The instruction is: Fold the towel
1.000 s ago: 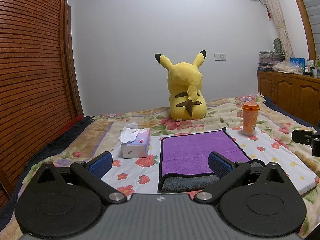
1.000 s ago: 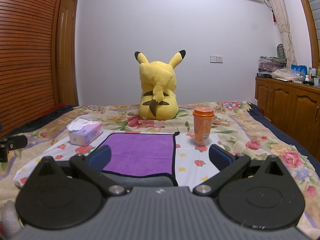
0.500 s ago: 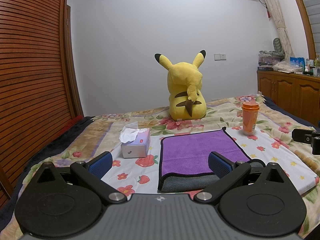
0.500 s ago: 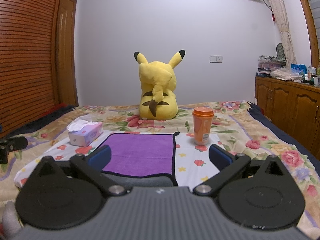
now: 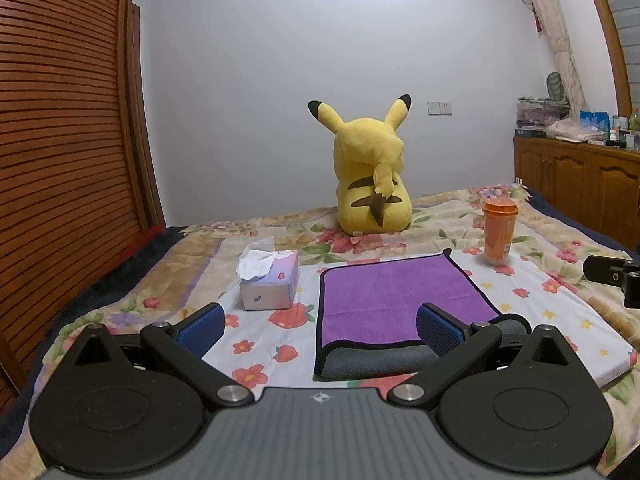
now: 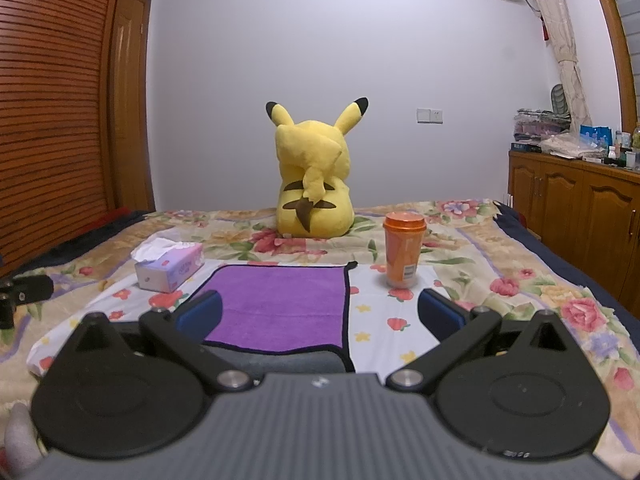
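Note:
A purple towel (image 5: 396,292) with black trim lies flat on the bed, its near edge folded over to show the grey underside (image 5: 376,364). It also shows in the right wrist view (image 6: 280,308). My left gripper (image 5: 320,326) is open and empty, hovering just in front of the towel's near left part. My right gripper (image 6: 320,314) is open and empty, in front of the towel's near right part. Part of the right gripper shows at the right edge of the left wrist view (image 5: 616,276).
A tissue box (image 5: 270,282) stands left of the towel. An orange cup (image 5: 499,232) stands at its far right. A yellow plush toy (image 5: 372,184) sits behind. A wooden slatted wall (image 5: 60,160) is at the left, wooden cabinets (image 6: 580,216) at the right.

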`<action>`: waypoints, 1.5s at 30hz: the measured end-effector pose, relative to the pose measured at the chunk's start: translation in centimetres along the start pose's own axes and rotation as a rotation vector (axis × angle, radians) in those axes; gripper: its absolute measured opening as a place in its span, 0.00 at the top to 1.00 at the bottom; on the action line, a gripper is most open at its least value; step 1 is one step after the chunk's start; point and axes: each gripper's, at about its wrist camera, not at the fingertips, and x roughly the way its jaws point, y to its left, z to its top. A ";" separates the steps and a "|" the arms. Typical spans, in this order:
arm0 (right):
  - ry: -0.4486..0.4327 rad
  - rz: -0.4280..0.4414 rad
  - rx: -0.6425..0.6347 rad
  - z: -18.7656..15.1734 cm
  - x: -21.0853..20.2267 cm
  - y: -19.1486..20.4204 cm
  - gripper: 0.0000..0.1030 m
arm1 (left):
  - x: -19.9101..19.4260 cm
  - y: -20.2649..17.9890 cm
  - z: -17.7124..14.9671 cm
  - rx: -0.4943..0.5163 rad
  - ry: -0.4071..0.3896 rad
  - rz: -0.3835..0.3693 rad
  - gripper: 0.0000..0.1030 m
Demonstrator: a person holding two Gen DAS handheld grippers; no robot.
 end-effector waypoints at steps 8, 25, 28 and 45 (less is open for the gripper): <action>0.028 0.012 -0.017 0.0 1.1 0.3 0.00 | 1.1 0.5 0.4 -0.013 0.049 -0.019 0.00; 0.135 0.038 -0.049 -0.3 5.5 0.2 0.00 | 5.9 -0.1 0.9 0.036 0.163 -0.108 0.00; 0.161 0.039 -0.053 -0.5 6.4 0.0 0.00 | 6.6 -0.2 1.0 0.034 0.170 -0.114 0.00; 0.321 0.151 -0.080 -1.6 10.4 0.6 0.13 | 11.5 0.6 0.9 0.019 0.242 -0.170 0.11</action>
